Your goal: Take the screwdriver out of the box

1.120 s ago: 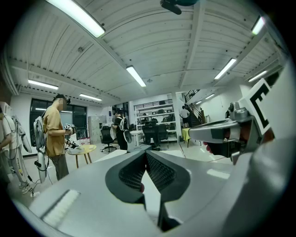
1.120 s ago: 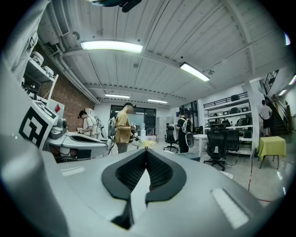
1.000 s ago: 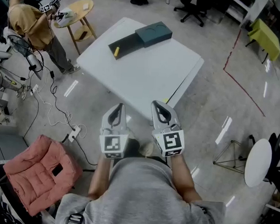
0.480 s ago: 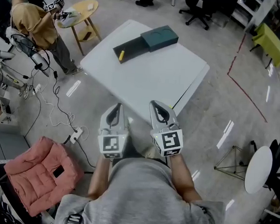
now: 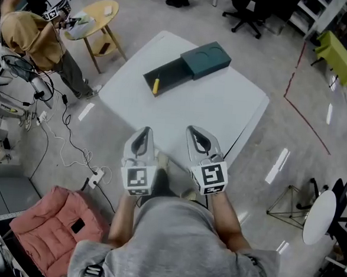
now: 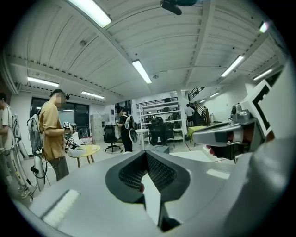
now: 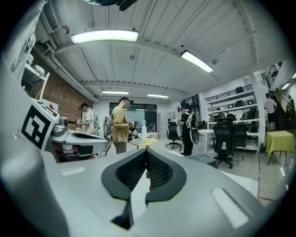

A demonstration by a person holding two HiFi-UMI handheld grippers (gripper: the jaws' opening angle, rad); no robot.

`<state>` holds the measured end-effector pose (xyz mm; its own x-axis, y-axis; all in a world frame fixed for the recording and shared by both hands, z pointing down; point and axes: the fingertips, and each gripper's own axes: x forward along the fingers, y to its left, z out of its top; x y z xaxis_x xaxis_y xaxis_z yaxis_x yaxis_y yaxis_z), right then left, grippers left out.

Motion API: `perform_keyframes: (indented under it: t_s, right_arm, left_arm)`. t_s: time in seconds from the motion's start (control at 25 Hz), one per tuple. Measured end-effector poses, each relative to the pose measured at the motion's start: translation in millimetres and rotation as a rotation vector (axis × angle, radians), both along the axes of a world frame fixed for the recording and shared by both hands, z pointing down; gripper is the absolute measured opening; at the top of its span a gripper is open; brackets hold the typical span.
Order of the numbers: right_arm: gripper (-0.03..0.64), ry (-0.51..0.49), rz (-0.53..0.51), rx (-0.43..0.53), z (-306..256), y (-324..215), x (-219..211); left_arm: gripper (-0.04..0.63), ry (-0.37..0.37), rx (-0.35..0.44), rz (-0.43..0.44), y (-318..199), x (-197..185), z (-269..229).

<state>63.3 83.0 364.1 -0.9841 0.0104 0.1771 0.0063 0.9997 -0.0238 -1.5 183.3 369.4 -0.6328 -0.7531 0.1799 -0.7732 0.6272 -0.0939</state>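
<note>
Head view: the screwdriver (image 5: 156,85) lies in the open box (image 5: 169,75) on the surface (image 5: 217,111), well ahead of our left claw (image 5: 143,133) and right claw (image 5: 196,132). Left gripper view: claw pressed together, empty. Right gripper view: same. We should get close, then spread one claw.
</note>
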Motion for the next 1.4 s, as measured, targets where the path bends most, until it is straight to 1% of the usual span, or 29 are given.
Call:
perform_keyframes:
  t_s: [0.2, 0.48, 0.84, 1.04, 1.4]
  right_arm:
    - [0.005, 0.048, 0.007, -0.015, 9, -5, -60]
    - [0.005, 0.111, 0.021, -0.043, 34, -3, -130]
    - [0.005, 0.207, 0.072, -0.082, 72, -8, -204]
    - [0.005, 0.263, 0.097, -0.106, 95, -13, -236]
    - [0.005, 0.365, 0.149, -0.163, 149, -22, -271]
  left_arm:
    - [0.011, 0.025, -0.017, 0.019, -8, -60, 5]
    - [0.011, 0.079, -0.035, 0.040, -11, -130, 28]
    - [0.011, 0.157, -0.075, 0.113, -28, -198, 68]
    - [0.011, 0.193, -0.097, 0.154, -38, -226, 90]
    - [0.011, 0.265, -0.150, 0.209, -51, -253, 139]
